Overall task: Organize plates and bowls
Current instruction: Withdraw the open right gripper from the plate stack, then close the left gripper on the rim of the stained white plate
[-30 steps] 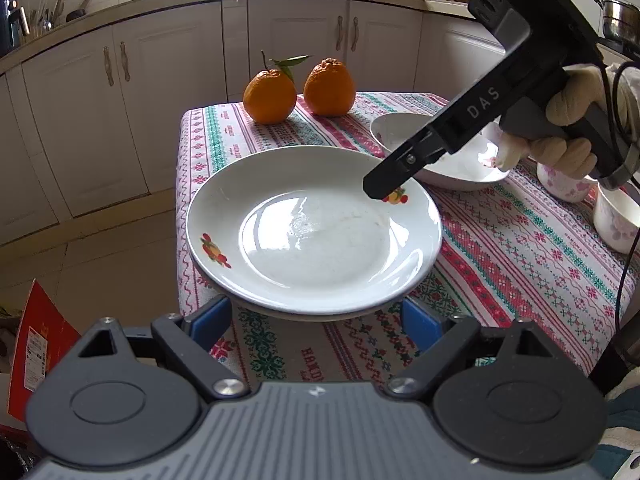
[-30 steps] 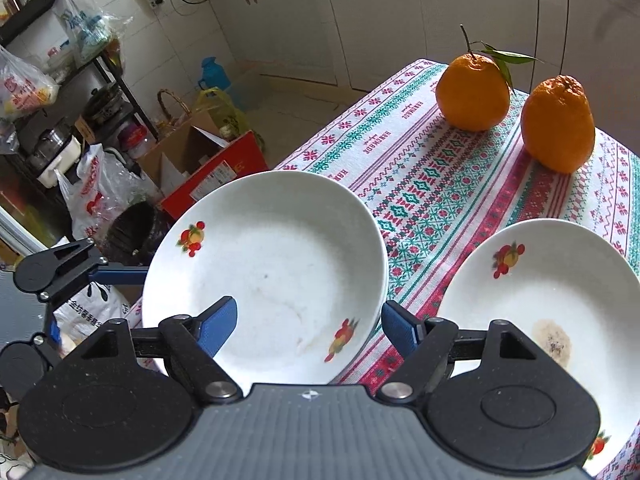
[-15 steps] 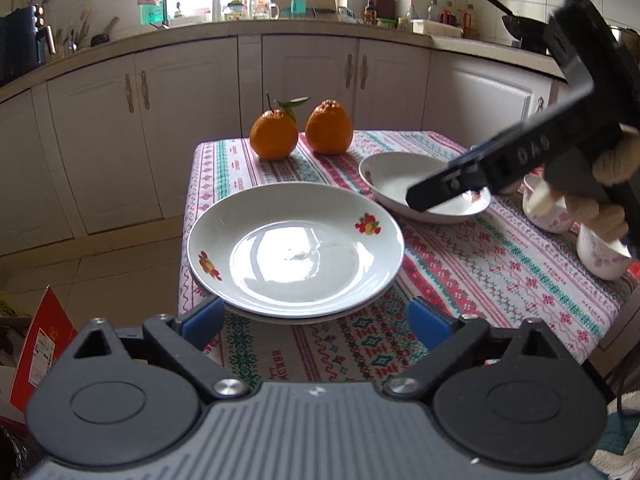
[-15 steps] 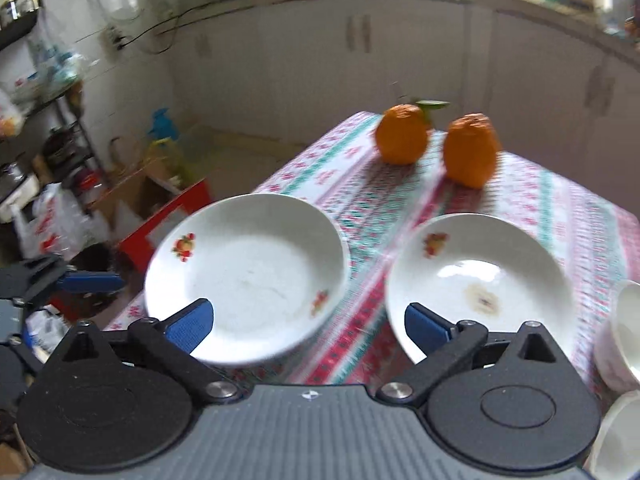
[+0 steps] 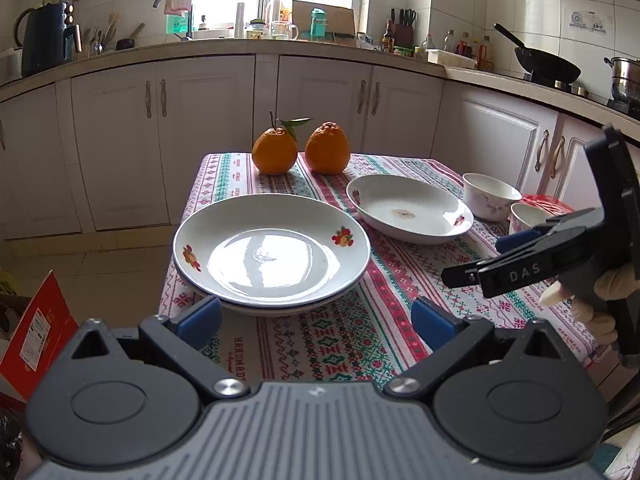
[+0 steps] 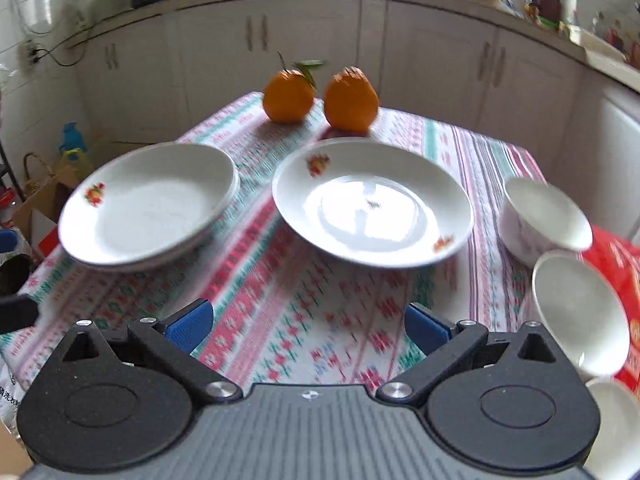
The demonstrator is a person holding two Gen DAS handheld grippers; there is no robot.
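Two white fruit-print plates lie stacked at the near left corner of the table. A third plate, with a brown smear, lies alone to their right. Three white bowls stand along the right edge. My left gripper hangs just short of the stack, its jaws opening with nothing between them. My right gripper is open and empty, above the cloth in front of the single plate.
Two oranges sit at the far end of the patterned tablecloth. A red packet lies under the bowls. A red box stands on the floor to the left. Kitchen cabinets run behind the table.
My right gripper has opened wide and swung from over the stack to the right, facing the single plate. My left gripper has drawn back from the stack and widened.
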